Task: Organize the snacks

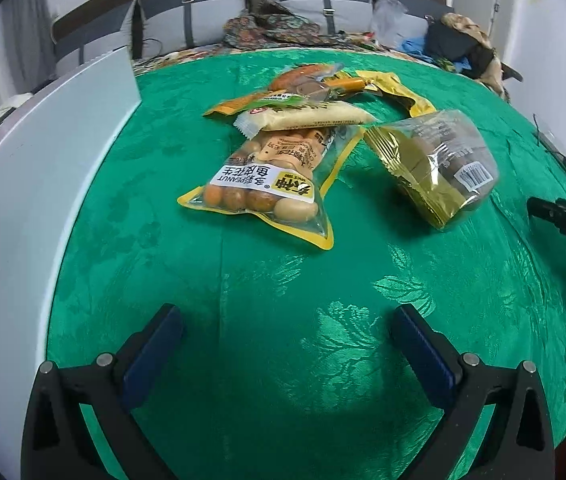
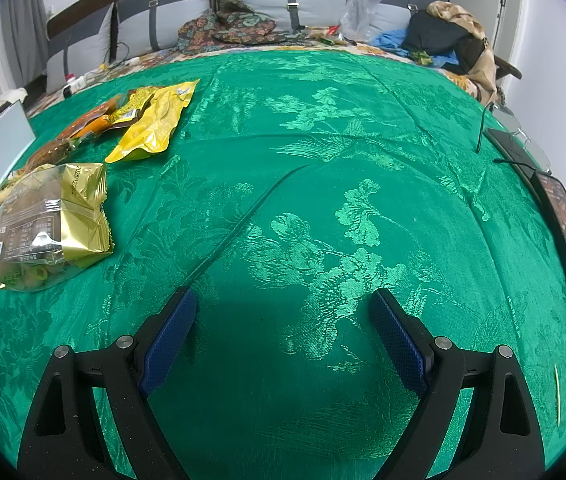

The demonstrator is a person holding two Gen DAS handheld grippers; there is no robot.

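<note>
Nearest the left claw (image 1: 283,320) lay the clear yellow-edged peanut pouch (image 1: 267,184), bottom of a loose snack heap on the green brocade table (image 1: 283,264). A gold foil-and-clear pastry bag (image 1: 435,164) sat just beside it, probably dumped there for sorting toward the white tray (image 1: 43,184). Both claws, the right claw (image 2: 283,312) included, gaped wide, holding and touching nothing.

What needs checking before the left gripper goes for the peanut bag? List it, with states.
1. Left gripper open and empty: ok.
2. Right gripper open and empty: ok.
3. Peanut bag in plain view ahead: ok.
4. Peanut bag free of other packs: not ok, the white pack lies across its far end.
5. White bin at left, room inside: cannot tell.
6. Gold bag apart from the peanut bag: ok.
</note>
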